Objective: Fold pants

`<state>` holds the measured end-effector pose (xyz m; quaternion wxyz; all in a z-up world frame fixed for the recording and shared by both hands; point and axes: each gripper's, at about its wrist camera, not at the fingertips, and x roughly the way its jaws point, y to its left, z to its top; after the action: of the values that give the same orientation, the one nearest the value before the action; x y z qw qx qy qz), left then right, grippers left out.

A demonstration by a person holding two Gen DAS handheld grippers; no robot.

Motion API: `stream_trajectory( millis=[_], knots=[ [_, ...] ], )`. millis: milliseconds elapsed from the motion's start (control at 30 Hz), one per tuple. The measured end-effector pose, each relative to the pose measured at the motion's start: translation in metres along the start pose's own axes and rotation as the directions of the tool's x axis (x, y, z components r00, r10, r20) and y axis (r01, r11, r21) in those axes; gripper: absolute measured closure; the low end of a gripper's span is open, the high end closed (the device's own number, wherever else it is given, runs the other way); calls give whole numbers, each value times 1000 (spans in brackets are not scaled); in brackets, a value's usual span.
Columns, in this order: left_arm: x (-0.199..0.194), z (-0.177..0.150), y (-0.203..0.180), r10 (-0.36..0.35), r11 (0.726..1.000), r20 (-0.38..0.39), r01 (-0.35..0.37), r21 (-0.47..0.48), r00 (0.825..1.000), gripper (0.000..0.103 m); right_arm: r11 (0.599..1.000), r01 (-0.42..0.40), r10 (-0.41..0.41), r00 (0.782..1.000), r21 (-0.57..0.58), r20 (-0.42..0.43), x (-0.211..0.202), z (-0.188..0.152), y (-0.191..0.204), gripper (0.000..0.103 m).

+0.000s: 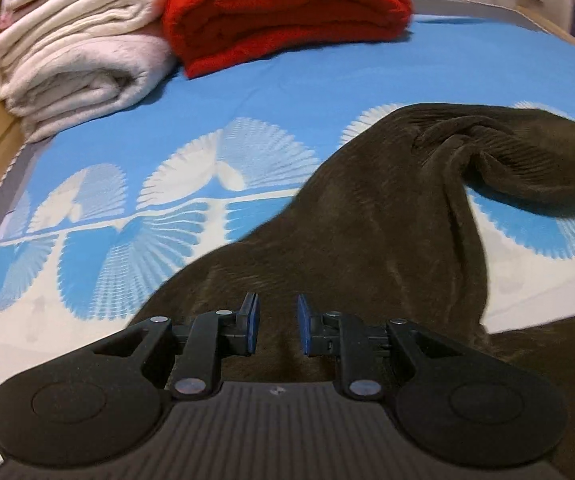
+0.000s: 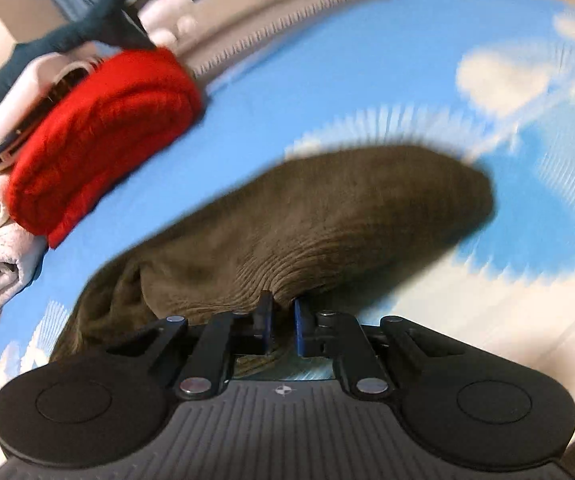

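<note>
Right wrist: right tongs (image 2: 283,326) clenched on brown pants (image 2: 327,216); left tongs (image 1: 278,324) released, above pants (image 1: 367,232).

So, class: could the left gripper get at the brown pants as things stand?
Probably yes: the left gripper hangs open directly over the brown pants, with nothing between its pads and the cloth.

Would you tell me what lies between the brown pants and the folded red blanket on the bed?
Only bare blue bedspread: nothing sits between the pants and the red blanket. The left wrist view shows it clearly; the blurred right wrist view agrees.
</note>
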<state>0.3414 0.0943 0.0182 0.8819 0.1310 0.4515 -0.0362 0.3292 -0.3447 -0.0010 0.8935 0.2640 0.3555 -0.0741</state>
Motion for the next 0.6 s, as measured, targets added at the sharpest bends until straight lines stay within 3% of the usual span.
stream_trajectory(
  millis=[67,133,233,300,367,433,467,600],
  knots=[
    [-1,-1,-10,-12,999,5,11,32,1000,80,996,65,-62,997,-65,49,-26,10,-6,93],
    [-2,-1,-18,-27,998,8,26,61,1000,80,984,161,-158,987,-76,43,-50,19,-28,93],
    [-2,-3,-29,-43,995,3,42,91,999,80,922,366,-369,929,-126,-2,-62,17,-69,92],
    [-1,-4,-38,-61,992,-9,61,106,998,80,905,418,-424,902,-82,-84,-59,12,-104,90],
    [-1,-6,-47,-78,989,-16,79,121,997,80,928,373,-364,918,26,-157,-60,6,-136,84],
    [-1,-6,-55,-124,985,-24,126,119,992,76,935,315,-286,941,160,-179,-67,5,-160,65],
    [0,-6,-58,-156,982,-31,158,106,987,74,930,283,-249,954,233,-164,-68,4,-168,60],
    [5,-6,-81,-330,942,-62,333,47,942,71,893,196,-155,979,404,-131,-65,2,-200,51]
  ],
)
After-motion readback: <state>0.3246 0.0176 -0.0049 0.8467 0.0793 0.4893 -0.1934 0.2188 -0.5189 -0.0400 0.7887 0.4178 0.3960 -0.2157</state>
